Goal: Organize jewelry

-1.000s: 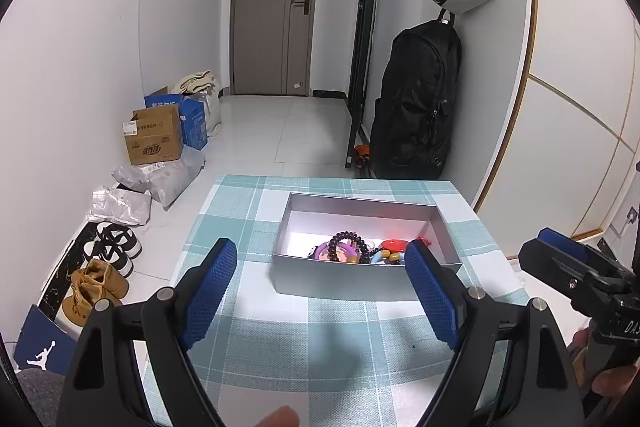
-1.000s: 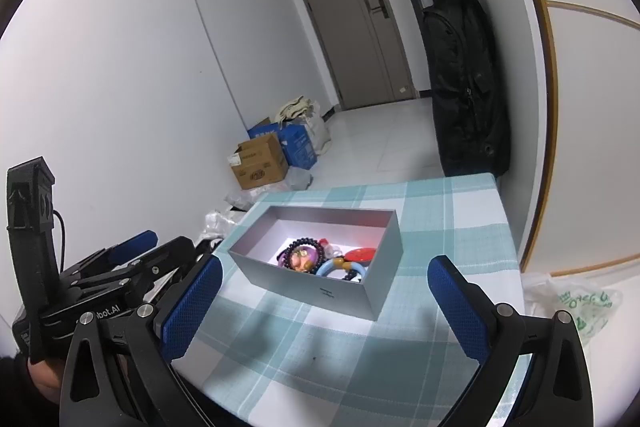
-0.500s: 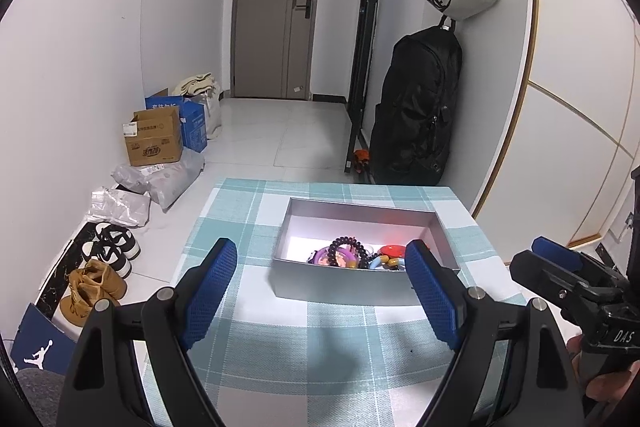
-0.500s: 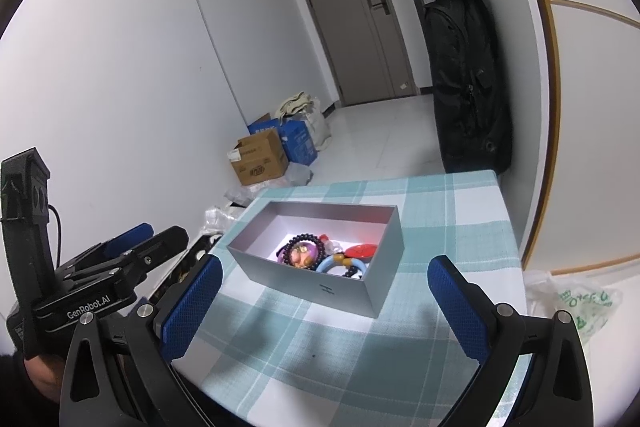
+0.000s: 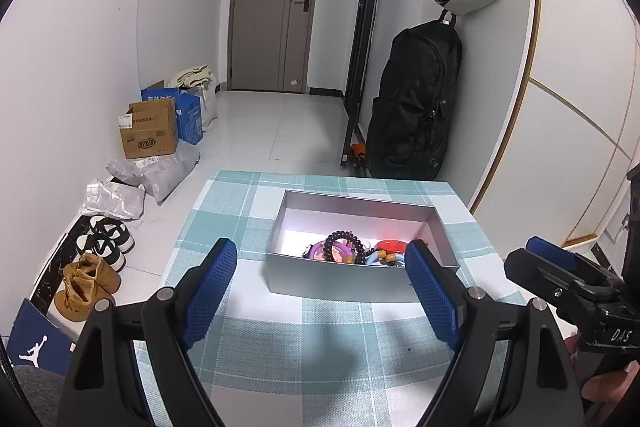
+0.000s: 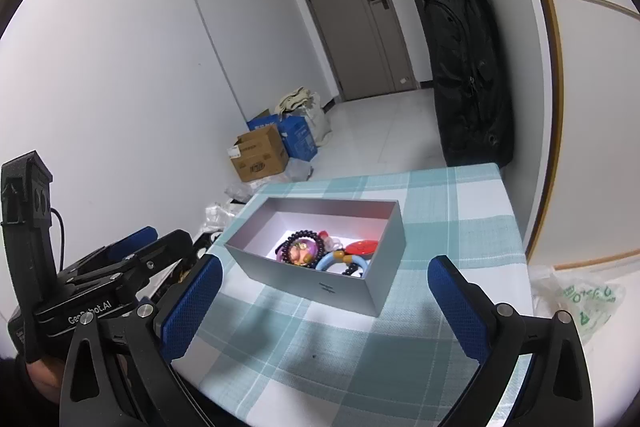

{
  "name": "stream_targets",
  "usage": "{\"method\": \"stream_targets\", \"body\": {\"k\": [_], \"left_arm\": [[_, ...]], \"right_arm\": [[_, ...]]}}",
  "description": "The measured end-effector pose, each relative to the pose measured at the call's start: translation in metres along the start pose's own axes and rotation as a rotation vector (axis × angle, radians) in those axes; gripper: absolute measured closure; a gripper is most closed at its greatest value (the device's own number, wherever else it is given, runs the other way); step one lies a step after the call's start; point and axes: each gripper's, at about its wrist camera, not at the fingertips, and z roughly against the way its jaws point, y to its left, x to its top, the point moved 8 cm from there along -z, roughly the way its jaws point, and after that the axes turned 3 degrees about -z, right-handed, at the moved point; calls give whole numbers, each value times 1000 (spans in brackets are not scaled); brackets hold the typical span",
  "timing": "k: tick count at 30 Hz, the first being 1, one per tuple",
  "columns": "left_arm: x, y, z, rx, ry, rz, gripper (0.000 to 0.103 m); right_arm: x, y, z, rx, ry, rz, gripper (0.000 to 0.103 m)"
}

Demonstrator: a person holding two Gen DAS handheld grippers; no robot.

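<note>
Silver-grey box sits mid-worktop, jewelry heaped inside (bracelets, mostly). Your left hand-held gripper and right hand-held gripper hover apart, empty; pick one piece next.

A box sits on the table toward its far edge, with beaded bracelets heaped inside, while a backpack stands against the wall behind the table.
</note>
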Motion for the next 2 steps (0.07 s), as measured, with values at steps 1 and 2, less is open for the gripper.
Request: {"method": "stream_targets", "body": {"k": [1, 2], "left_arm": [[1, 0, 1, -7, -10, -1, 20], [2, 0, 2, -10, -19, -2, 20]], "right_arm": [[0, 0, -1, 1, 0, -3, 0], [0, -1, -1, 2, 1, -6, 0]]}}
